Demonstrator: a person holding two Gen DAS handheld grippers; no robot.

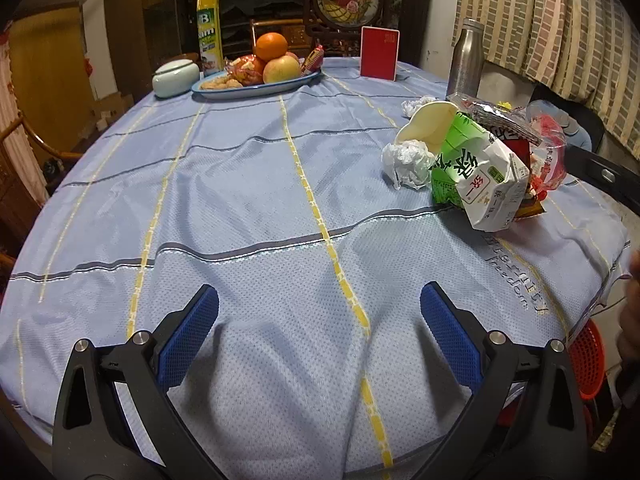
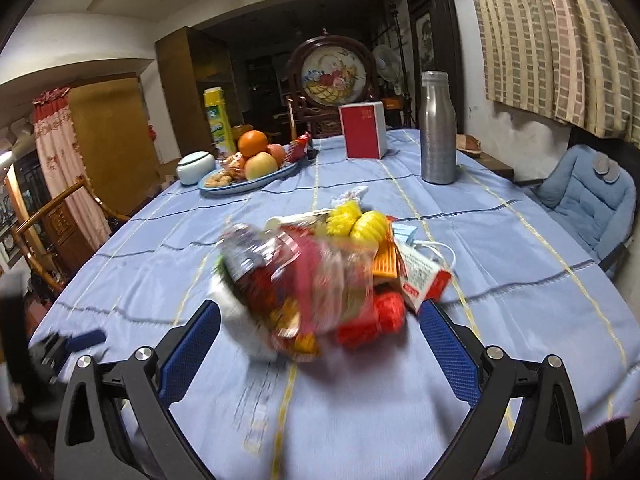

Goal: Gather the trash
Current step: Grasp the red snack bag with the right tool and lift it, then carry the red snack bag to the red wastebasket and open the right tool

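A pile of trash lies on the blue tablecloth (image 1: 260, 184): a green-and-white drink carton (image 1: 476, 172), a tipped paper cup (image 1: 432, 124), crumpled white tissue (image 1: 406, 162) and plastic wrappers (image 1: 540, 148). My left gripper (image 1: 320, 312) is open and empty, low over the cloth, left of and nearer than the pile. In the right wrist view the pile (image 2: 316, 280) is blurred, with red and yellow wrappers and a small box (image 2: 424, 276). My right gripper (image 2: 320, 320) is open, its fingers standing either side of the pile's near edge.
A blue plate of fruit and snacks (image 1: 256, 76), a pale lidded jar (image 1: 176, 76), a yellow canister (image 1: 210, 36), a red box (image 1: 379, 53) and a steel bottle (image 1: 466, 60) stand at the far side. A red basket (image 1: 588, 360) sits below the table's right edge. A blue cushioned chair (image 2: 588, 196) is right.
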